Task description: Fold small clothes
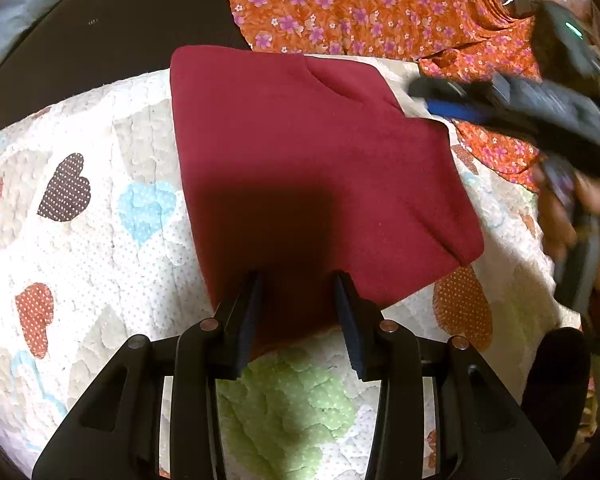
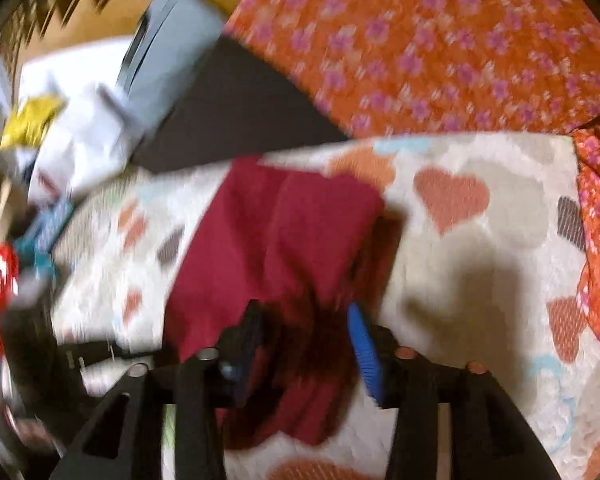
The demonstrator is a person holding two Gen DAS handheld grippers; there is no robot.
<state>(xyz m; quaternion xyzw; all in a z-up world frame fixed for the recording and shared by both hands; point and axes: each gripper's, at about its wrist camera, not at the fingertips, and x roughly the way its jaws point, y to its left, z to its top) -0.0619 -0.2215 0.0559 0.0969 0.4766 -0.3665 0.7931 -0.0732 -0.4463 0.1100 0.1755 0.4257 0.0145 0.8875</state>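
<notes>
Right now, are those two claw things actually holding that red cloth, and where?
No. Both the left gripper and right gripper stand open over the dark red garment, which lies flat on the heart-print quilt.

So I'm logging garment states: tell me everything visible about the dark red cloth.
The dark red cloth is plain, soft and fleece-like, lying folded flat into a rough rectangle on the heart-print quilt. One layer's edge shows near its far corner. The open left claw straddles its near edge; the open right claw hovers over it.
</notes>
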